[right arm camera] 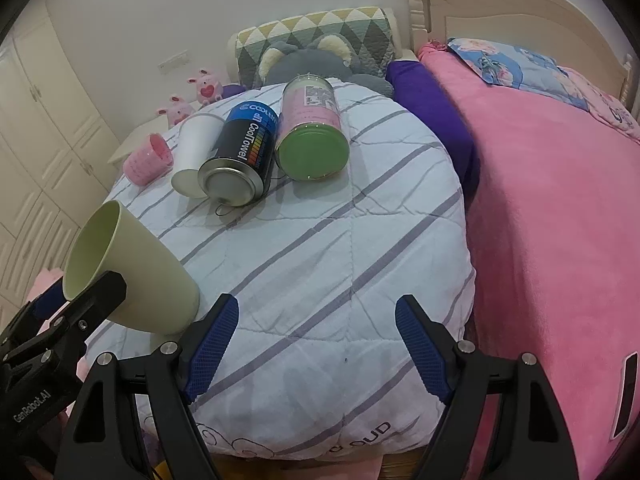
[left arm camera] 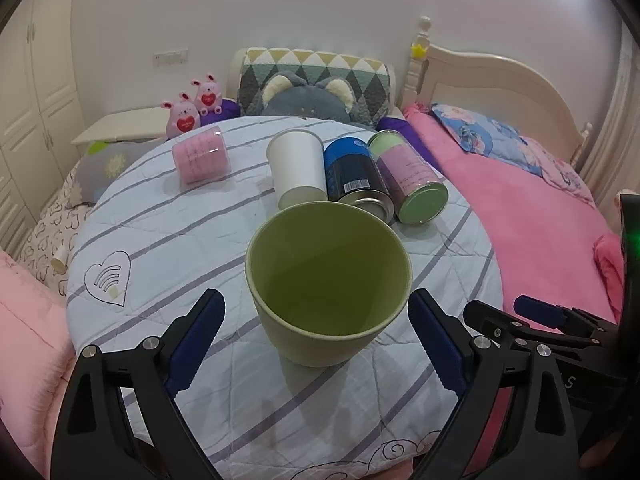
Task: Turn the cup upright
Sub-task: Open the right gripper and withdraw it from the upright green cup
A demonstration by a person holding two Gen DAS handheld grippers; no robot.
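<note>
Left hand-held gripper (left arm camera: pixel 316 340): fingers spread wide, flanking the green cup (left arm camera: pixel 328 280) on both sides, blue pads clear of its wall with a gap visible each side. Nothing gripped.

Right hand-held gripper (right arm camera: pixel 316 344): also spread wide, empty, over bare striped quilt (right arm camera: pixel 340 264), just beside the cup's base.

Green cup sits at the near part of the quilt, mouth up and open. In the right wrist view it appears tilted; fisheye may exaggerate this, so cannot tell if it stands fully plumb.

Judgement: flip looks essentially complete; step in hand is release and check. Next move: back the left gripper straight off without brushing the wall. Soft quilt gives poor footing; a nudge could topple it.

Farther back: white paper cup (left arm camera: pixel 298 168), blue can (left arm camera: pixel 356 176), green-lidded canister (left arm camera: pixel 408 178) on their sides; pink container (left arm camera: pixel 202 159) to the left.
</note>
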